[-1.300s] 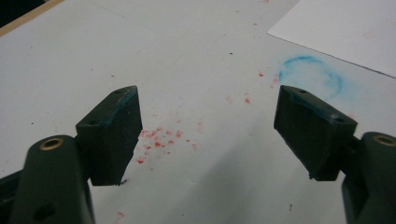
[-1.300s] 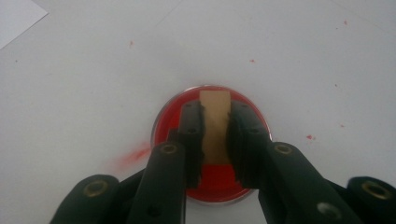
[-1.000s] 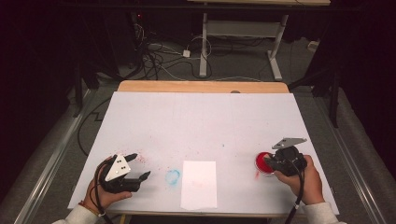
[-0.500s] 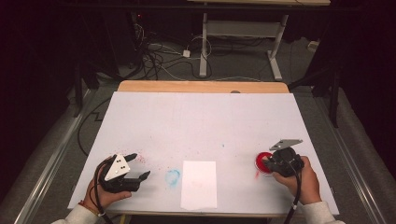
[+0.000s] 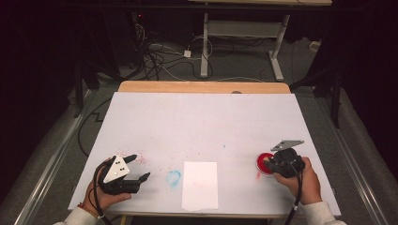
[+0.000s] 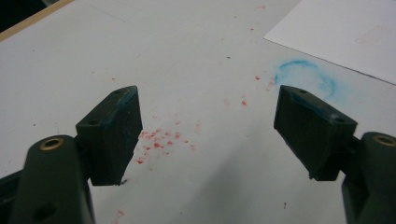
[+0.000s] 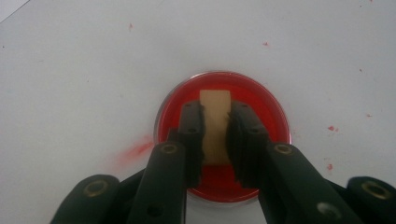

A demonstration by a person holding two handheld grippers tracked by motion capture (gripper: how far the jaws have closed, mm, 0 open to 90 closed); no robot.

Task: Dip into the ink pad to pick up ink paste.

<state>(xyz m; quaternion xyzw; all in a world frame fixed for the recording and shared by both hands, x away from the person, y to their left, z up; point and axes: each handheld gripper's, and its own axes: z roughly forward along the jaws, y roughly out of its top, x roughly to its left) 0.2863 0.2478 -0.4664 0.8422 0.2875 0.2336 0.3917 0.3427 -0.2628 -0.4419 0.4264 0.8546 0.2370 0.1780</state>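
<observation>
I compare the high view with the two earlier frames: the right gripper [image 5: 271, 164] has shifted very little, its grey plate sitting slightly differently over the red ink pad [image 5: 264, 163]; the left gripper [image 5: 137, 168] sits as it did. The white paper sheet [image 5: 200, 184] has not moved. My reading: the stamp is being inked, not yet carried over.

Right gripper [image 7: 215, 133]: jaws drawn narrow, pads pressing both sides of a small tan wooden stamp block [image 7: 215, 122]. The block stands between the pads, its far end reaching past their tips. Directly beneath it, and under the jaw tips, lies the round red ink pad [image 7: 261, 100] in its shallow dish. I cannot tell whether the block's face touches the ink. A red smear [image 7: 135, 150] marks the table just beside the dish.

Left gripper [image 6: 205, 135]: jaws spread wide, nothing between them, resting low over the table [image 6: 70, 56]. Red specks [image 6: 156, 142] lie between the jaws. Ahead of one jaw is a faint blue ring mark [image 6: 306, 74]; beyond that, the corner of the paper sheet [image 6: 350, 32].

Judgement: inking is in hand; stamping the sheet, which lies between the two grippers in the high view, remains.
</observation>
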